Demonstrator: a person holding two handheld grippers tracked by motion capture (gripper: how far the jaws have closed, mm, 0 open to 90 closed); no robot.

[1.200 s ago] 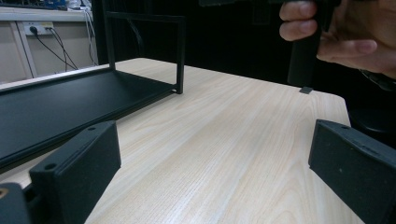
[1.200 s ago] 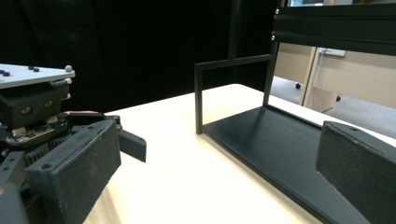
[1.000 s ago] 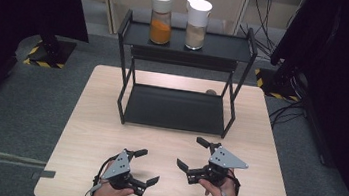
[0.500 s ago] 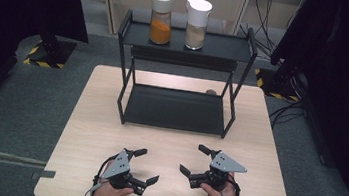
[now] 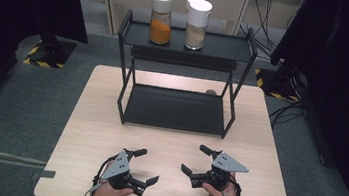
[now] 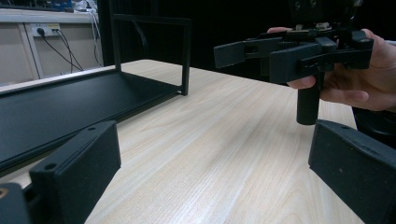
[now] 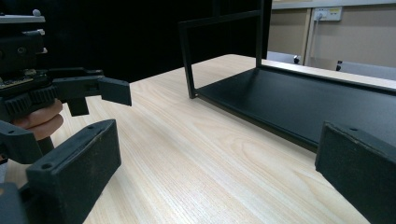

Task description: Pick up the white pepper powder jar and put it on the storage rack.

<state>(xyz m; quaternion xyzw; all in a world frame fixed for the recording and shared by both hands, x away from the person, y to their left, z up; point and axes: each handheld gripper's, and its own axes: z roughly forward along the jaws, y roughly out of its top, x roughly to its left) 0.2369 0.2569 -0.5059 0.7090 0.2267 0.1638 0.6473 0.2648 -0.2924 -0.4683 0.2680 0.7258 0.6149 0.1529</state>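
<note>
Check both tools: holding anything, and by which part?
Nothing held. Left tool and right tool are both open, jaws empty, above the table.

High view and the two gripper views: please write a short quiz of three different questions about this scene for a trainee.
1. True or false: the left tool holds a jar.
2. Which jar on the black rack's top shelf has orange contents: A, the left jar, or B, the right jar?
3. Fill in: the right tool's jaws stand ____.

Key: 1 false; 2 A; 3 open.
</note>
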